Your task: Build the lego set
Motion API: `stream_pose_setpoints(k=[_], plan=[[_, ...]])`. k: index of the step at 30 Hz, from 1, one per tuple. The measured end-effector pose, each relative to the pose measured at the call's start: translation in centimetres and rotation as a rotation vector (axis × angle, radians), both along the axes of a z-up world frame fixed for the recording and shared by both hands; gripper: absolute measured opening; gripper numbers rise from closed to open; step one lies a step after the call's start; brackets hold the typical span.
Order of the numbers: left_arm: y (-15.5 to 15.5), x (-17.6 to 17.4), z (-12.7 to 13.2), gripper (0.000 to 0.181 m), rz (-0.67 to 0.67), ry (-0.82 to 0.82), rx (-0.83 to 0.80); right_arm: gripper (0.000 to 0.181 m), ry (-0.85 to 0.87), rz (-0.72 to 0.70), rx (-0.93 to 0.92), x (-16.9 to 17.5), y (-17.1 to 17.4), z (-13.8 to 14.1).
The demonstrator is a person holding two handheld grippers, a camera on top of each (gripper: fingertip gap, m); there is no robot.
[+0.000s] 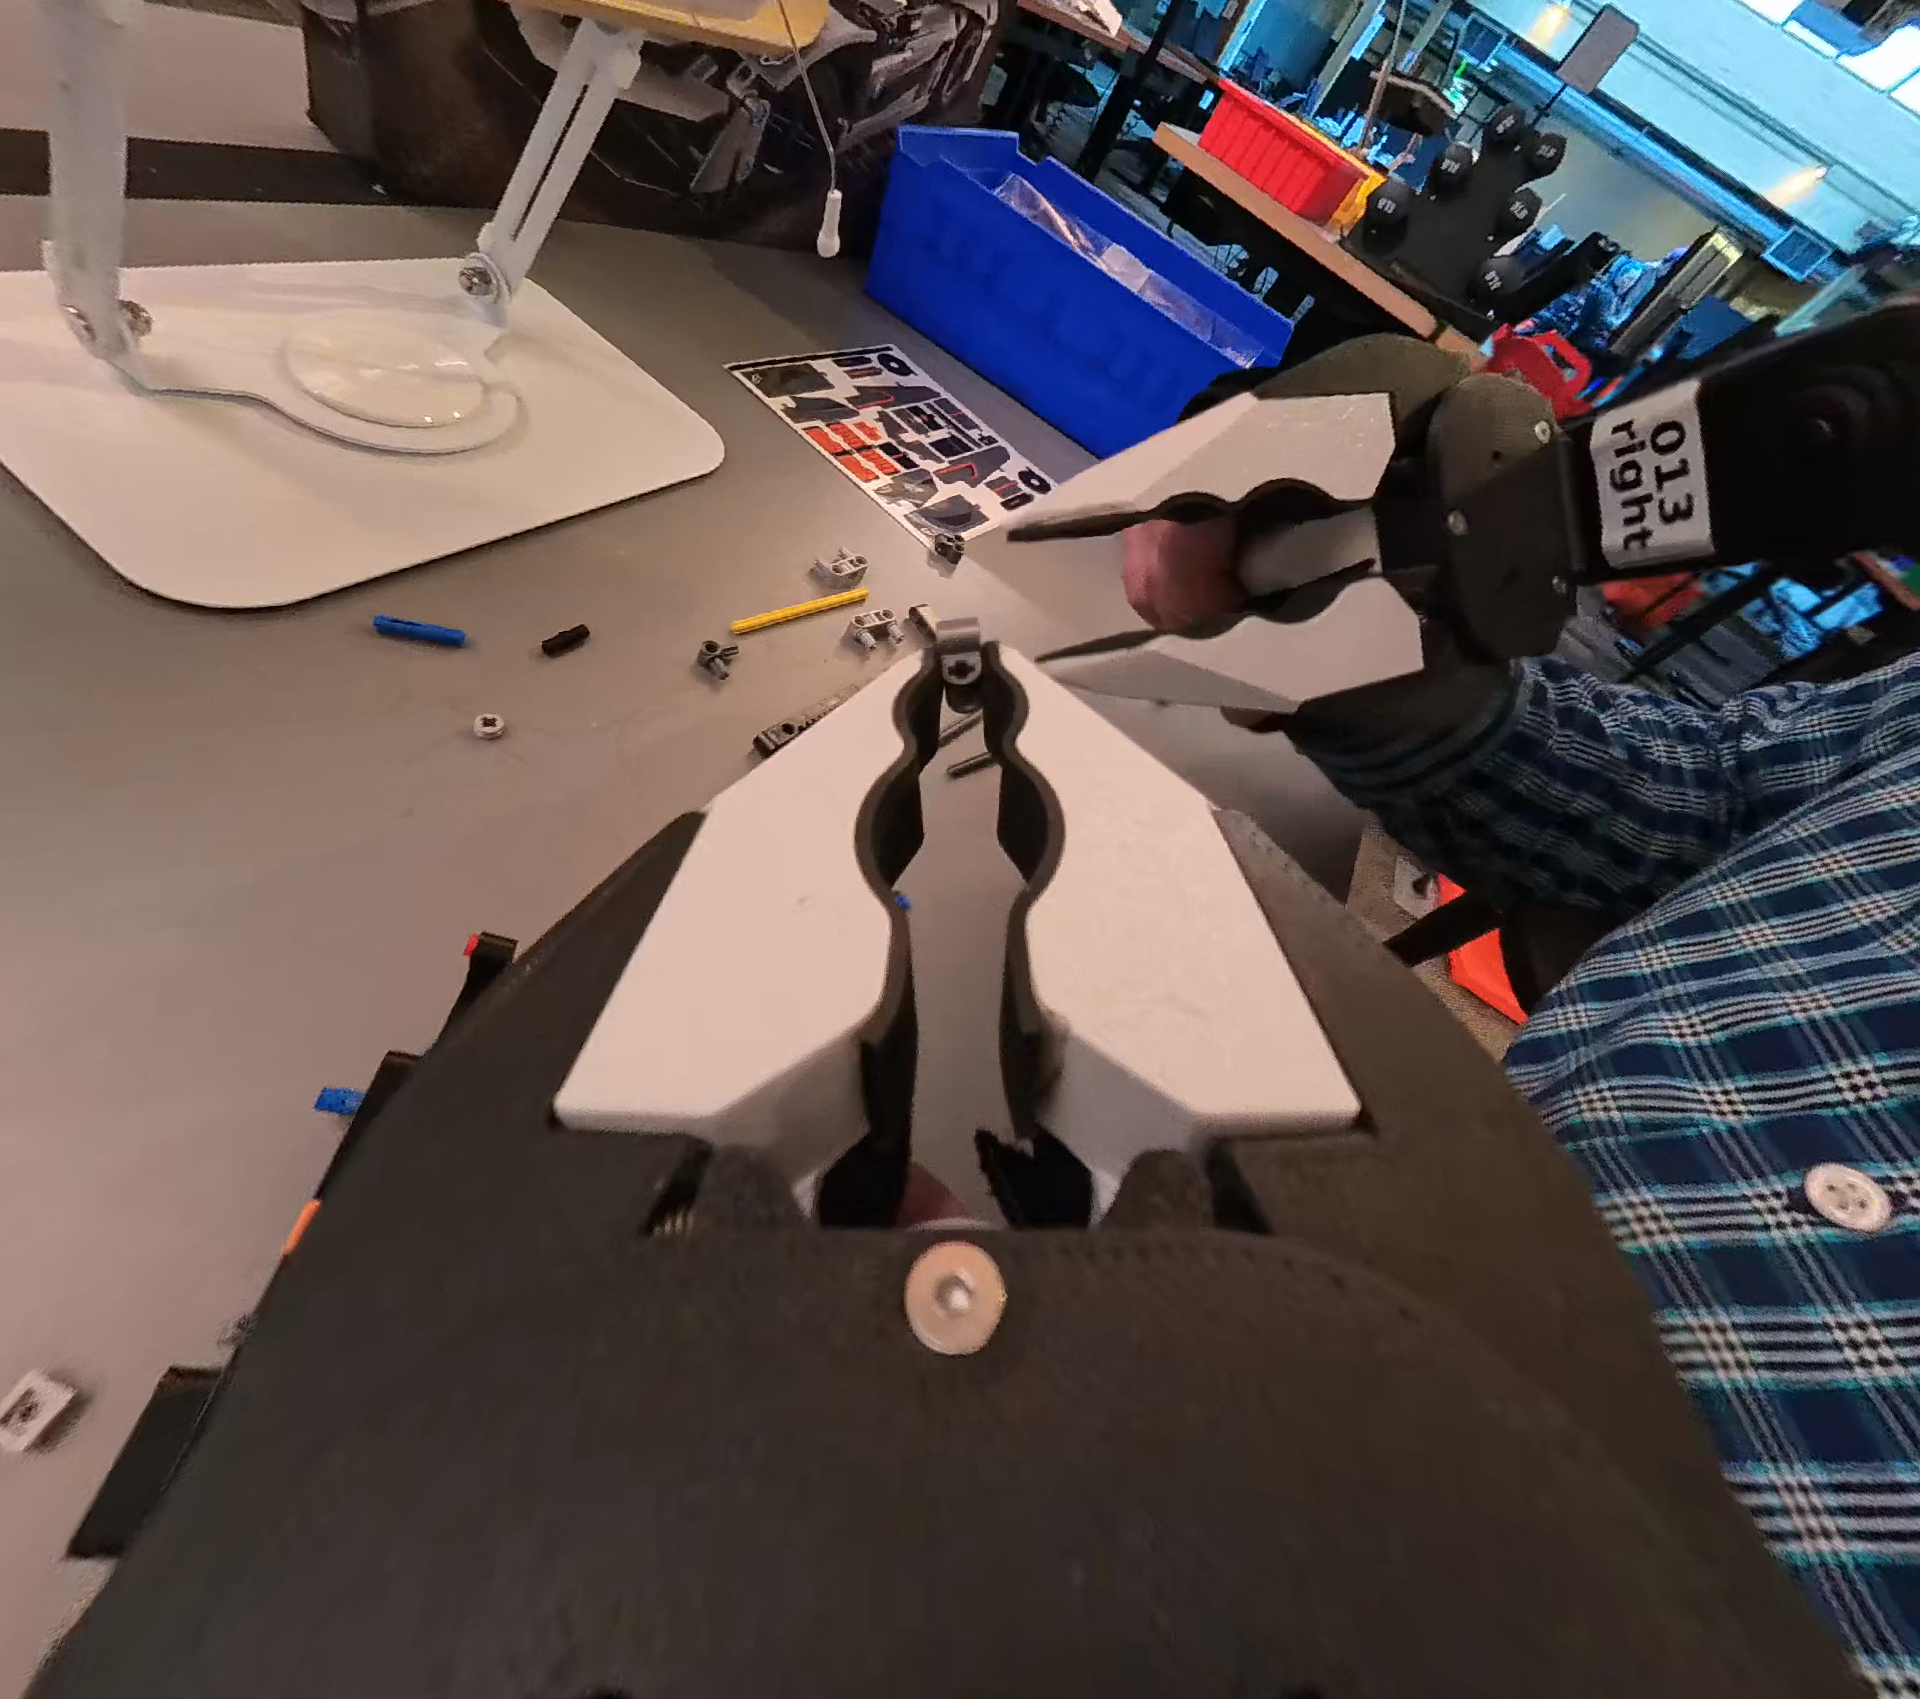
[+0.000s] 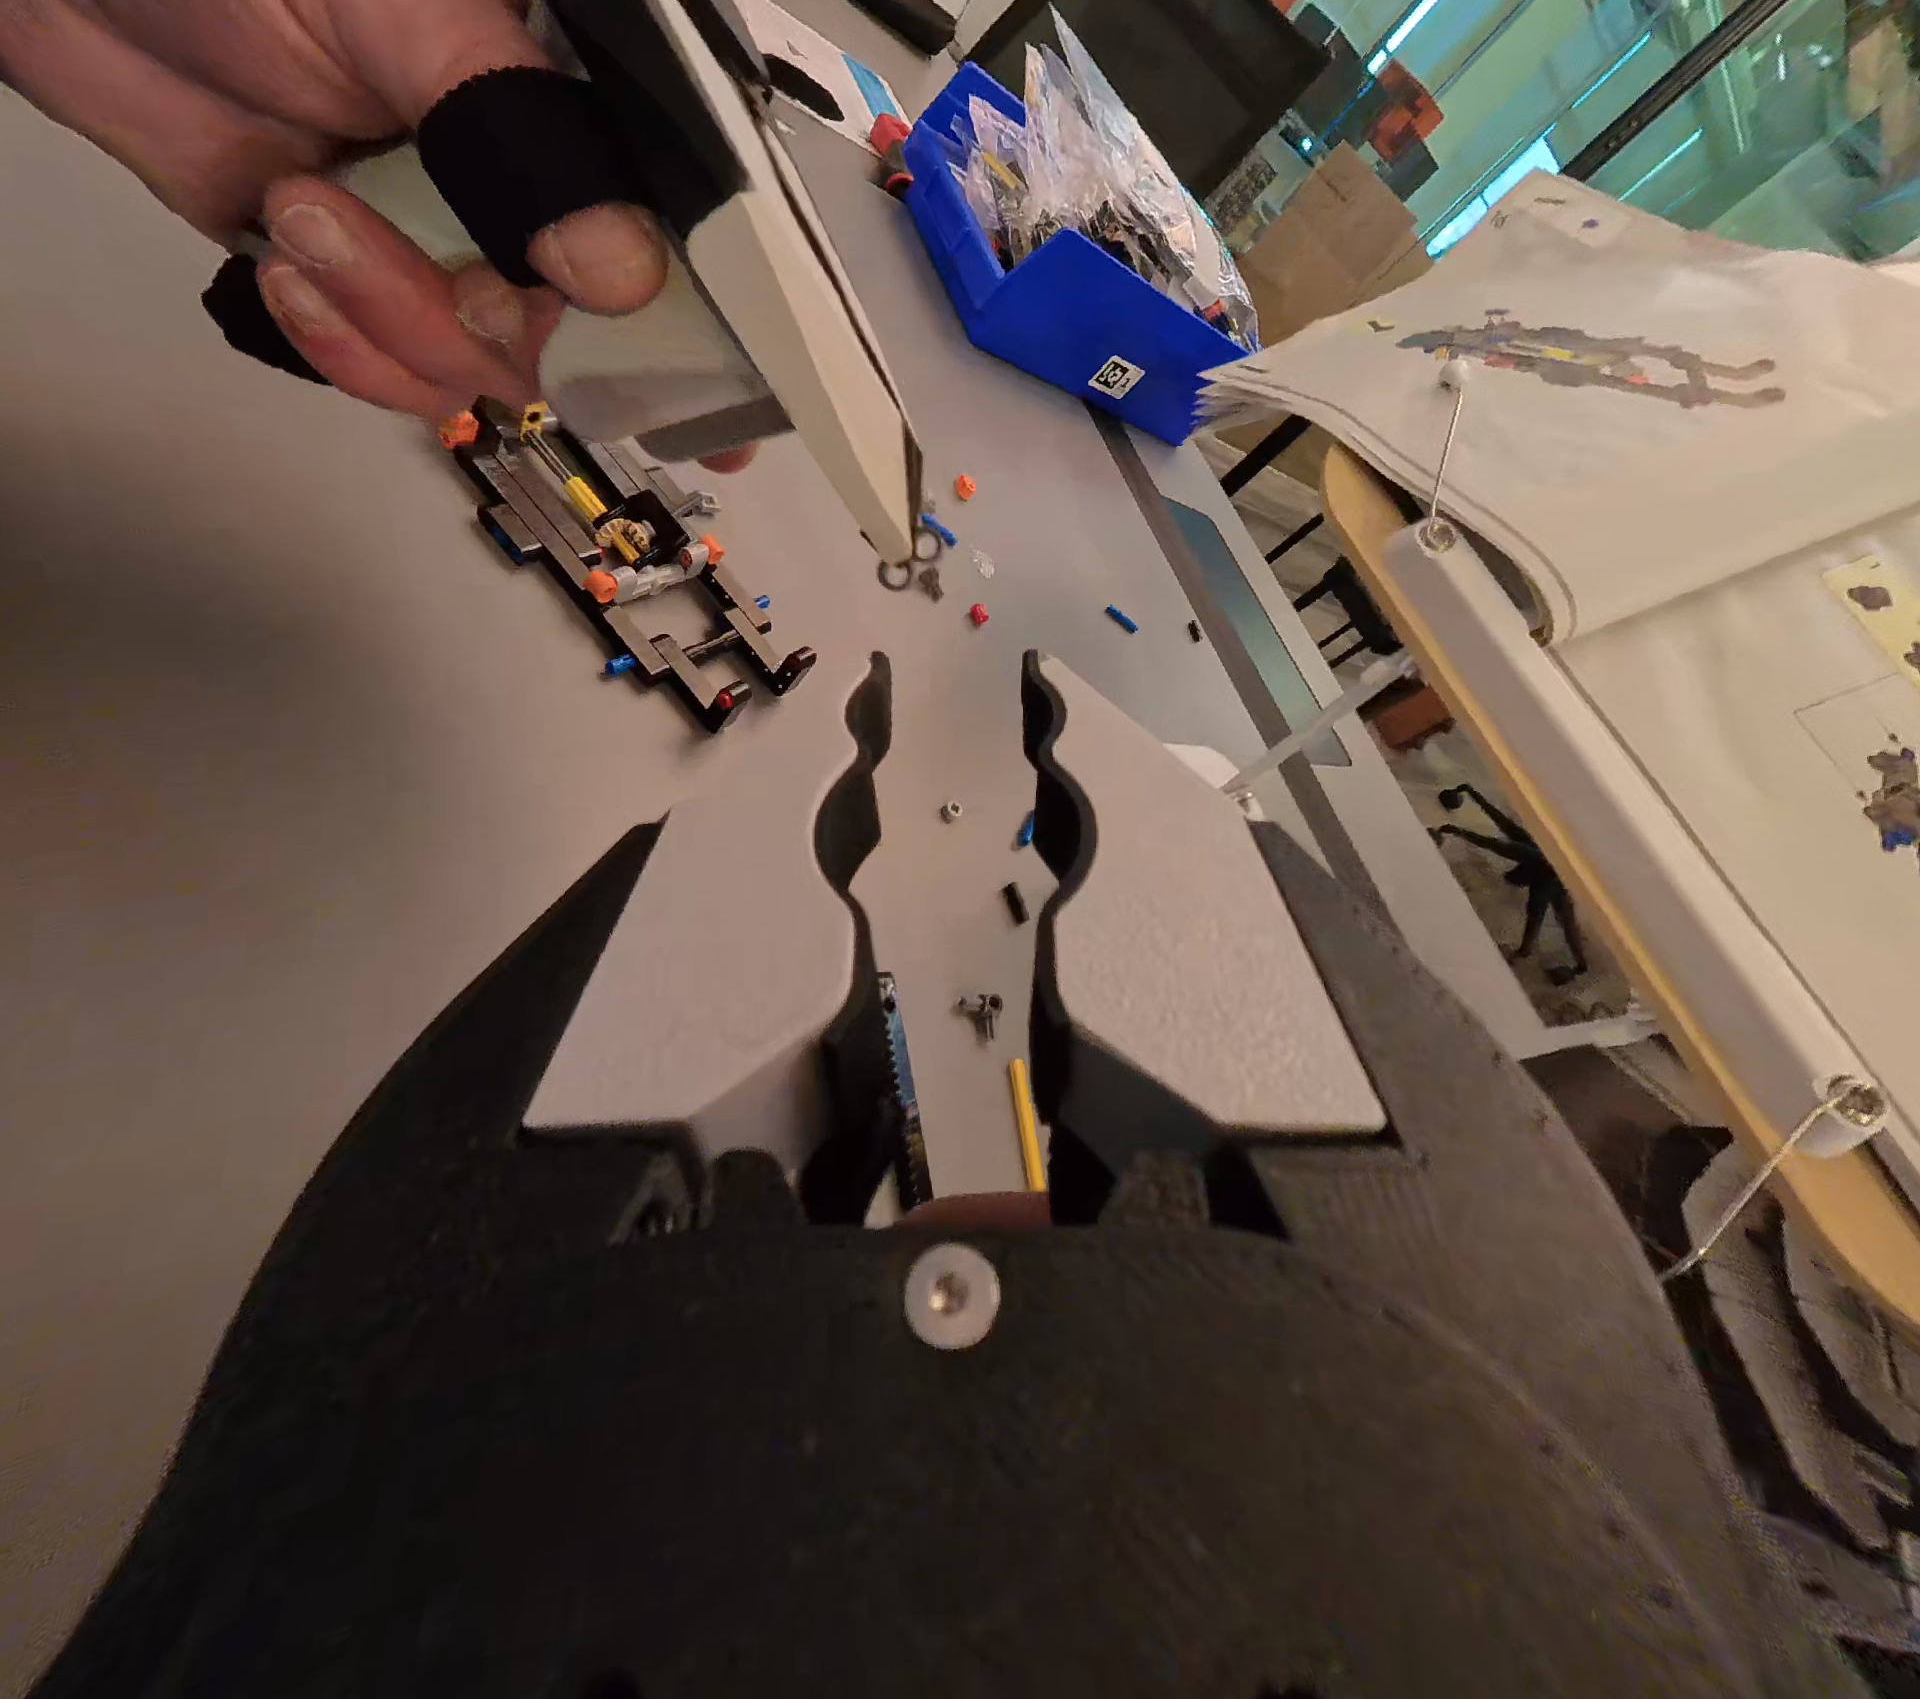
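A small grey connector piece (image 1: pixel 958 650) is pinched at the tips of the left tool (image 1: pixel 961 662), held up above the counter (image 1: pixel 312 818). The right tool (image 2: pixel 954 662) is spread wide, nothing gripped. The black chassis build (image 2: pixel 634 553) is parked on the counter.

Black lego chassis (image 2: pixel 634 558) flat on table; loose pins (image 1: pixel 419 631) nearby

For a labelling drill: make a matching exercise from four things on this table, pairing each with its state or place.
Things:
1. left gripper
2. right gripper
3. blue bin
4. yellow axle

States or places:
A. holds clear bags
B. lies loose on the grey table
C. open, nothing held
D. shut on a small grey piece

Pairs: 1-D, 2-C, 3-A, 4-B
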State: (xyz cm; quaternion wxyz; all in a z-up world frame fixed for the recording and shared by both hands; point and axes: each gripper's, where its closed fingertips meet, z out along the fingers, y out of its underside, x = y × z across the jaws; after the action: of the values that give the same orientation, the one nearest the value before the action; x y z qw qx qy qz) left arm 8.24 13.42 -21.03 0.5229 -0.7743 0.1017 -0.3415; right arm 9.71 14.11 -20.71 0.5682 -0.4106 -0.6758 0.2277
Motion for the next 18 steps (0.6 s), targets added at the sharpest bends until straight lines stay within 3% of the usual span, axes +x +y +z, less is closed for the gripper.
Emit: stream_pose_setpoints(k=[18], plan=[[-1.5,-4.0,-0.7,0.006,0.125,0.094,0.014,0.028,-0.124,-0.077,-0.305,3.7,1.9,-3.1]])
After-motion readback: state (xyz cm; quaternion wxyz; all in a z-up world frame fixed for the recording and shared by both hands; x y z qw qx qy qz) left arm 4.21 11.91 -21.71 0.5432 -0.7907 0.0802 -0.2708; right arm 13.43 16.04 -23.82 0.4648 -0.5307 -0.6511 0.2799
